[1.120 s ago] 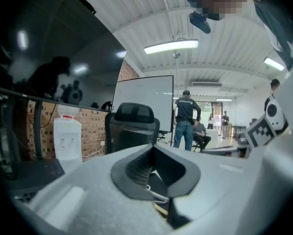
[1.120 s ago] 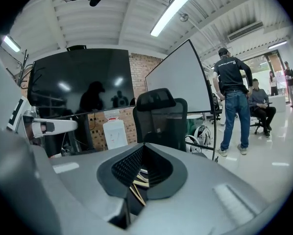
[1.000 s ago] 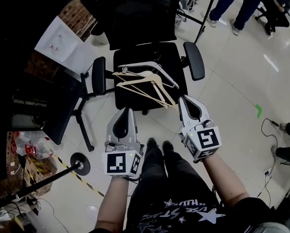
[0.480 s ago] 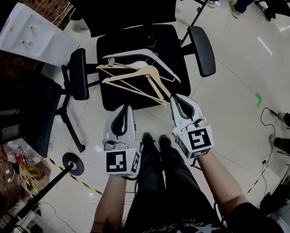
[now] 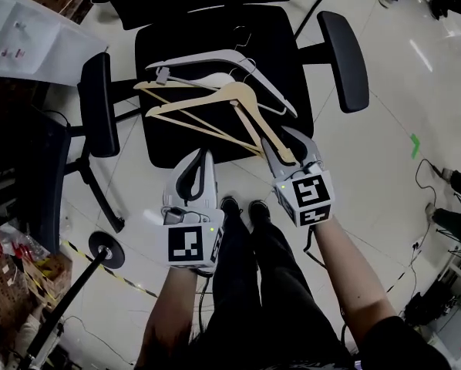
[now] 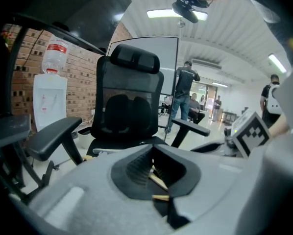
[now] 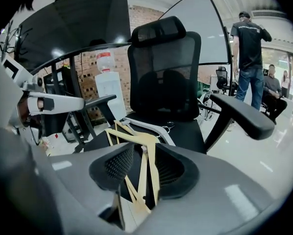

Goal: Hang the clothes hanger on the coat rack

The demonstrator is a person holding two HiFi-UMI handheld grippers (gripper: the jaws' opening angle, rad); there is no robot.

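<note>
Wooden hanger (image 5: 238, 97): laid flat on the office chair seat (image 5: 280, 60), with a white hanger (image 5: 215, 56) at its 12 o'clock.
Right tool (image 5: 286, 141): jaws apart, just opened, placed either side of the wooden hanger's 5 o'clock arm end without being pressed on it.
Left tool (image 5: 203, 155): jaws together, held at the seat's 6 o'clock edge.

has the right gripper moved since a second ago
Yes. The right gripper moved forward, from beside the chair seat to over its front edge. Its jaws have just been opening, the wooden hanger between them.
</note>
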